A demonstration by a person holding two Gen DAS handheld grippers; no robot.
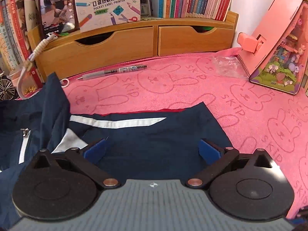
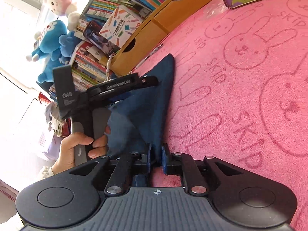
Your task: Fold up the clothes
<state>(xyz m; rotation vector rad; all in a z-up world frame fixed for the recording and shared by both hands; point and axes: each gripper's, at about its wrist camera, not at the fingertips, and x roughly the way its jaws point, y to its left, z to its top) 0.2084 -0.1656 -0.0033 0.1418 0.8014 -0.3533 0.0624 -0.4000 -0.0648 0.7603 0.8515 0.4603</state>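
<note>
The right gripper (image 2: 156,156), nearest its camera, is clenched on a fold of the navy jacket (image 2: 152,104), whose lower part is hidden behind the fingers. The jacket lies on the pink rabbit-print towel (image 2: 240,100), its left side cut off in the left wrist view. Over it the left gripper (image 1: 152,150) hangs with jaws wide apart, grasping nothing. A hand (image 2: 80,148) grips its handle, the gripper tilted down toward the cloth.
</note>
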